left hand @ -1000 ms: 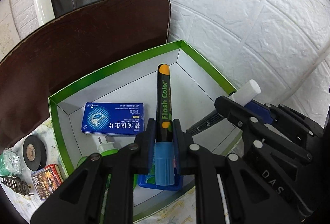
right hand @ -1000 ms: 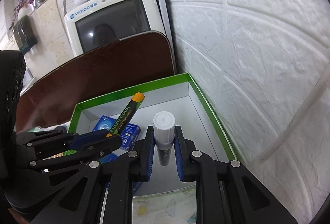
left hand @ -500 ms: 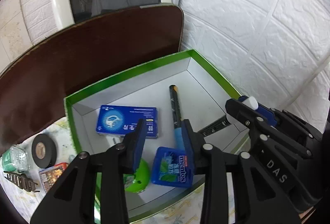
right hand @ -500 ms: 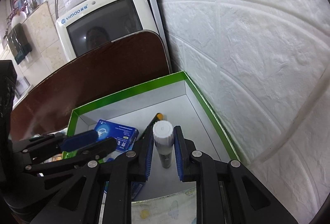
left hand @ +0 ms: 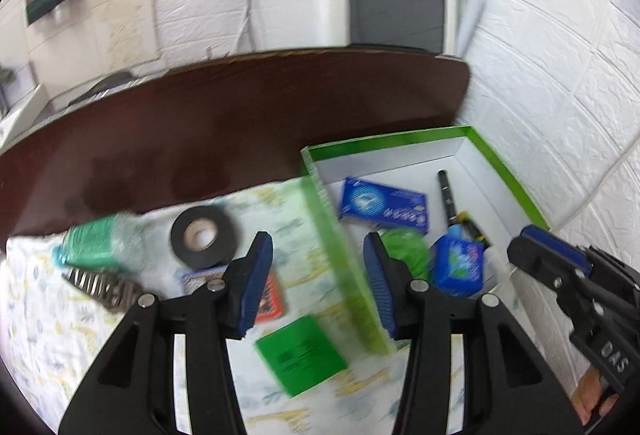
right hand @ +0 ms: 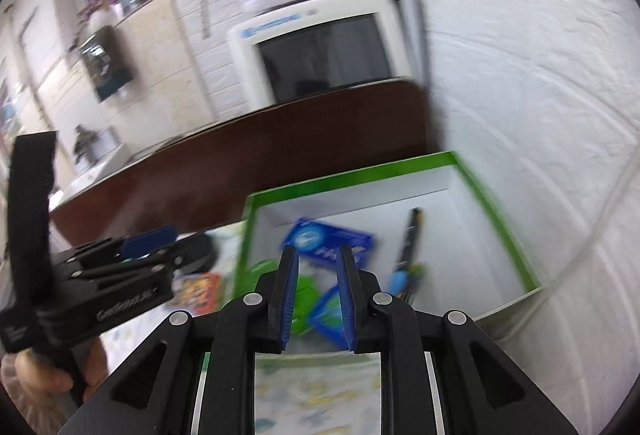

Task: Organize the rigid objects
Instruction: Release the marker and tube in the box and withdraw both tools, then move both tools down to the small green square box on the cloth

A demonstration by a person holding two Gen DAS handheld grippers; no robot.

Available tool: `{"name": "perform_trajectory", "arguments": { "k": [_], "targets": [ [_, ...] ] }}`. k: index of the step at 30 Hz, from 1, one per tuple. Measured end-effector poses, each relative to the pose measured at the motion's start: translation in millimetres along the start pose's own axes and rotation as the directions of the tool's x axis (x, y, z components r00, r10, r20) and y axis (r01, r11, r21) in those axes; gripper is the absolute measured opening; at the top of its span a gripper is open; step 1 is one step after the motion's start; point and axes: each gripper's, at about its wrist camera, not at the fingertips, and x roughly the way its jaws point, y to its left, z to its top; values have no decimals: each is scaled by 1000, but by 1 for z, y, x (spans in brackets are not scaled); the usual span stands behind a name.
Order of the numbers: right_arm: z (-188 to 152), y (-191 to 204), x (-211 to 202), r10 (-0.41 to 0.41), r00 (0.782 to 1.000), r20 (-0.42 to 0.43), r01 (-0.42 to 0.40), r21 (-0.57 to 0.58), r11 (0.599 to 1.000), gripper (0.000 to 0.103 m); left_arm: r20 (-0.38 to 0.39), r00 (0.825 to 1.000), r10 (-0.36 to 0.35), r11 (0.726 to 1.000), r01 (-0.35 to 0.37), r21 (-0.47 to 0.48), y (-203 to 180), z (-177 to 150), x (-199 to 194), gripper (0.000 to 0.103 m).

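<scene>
marker lies flat in box, long axis toward back wall.

The left gripper no longer holds the Flash Color marker, which now lies in the green-rimmed box; its jaws stand wide apart and it has swung left over the box's left wall. The right gripper has let go of the white-capped marker, jaws parted and empty

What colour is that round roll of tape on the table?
Black, with a tan cardboard core. The tape roll shows best in the left wrist view.
</scene>
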Motion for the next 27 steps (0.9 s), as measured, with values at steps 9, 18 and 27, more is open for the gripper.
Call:
{"name": "perform_trajectory", "arguments": {
  "k": [9, 18, 27],
  "targets": [
    [-65, 70, 41, 133, 972, -195, -146, -52, 988, 20, -169, 980, -102, 995, 101, -11, 29, -47, 38, 16],
    [-97, 54, 47, 70, 963, -260, -60, 46, 997, 20, -261, 965, -26, 996, 47, 77, -1, -48, 79, 17],
    [-97, 51, 47, 73, 963, -259, -61, 55, 997, 20, -268, 963, -4, 994, 33, 104, 16, -71, 62, 20]
  ]
}}
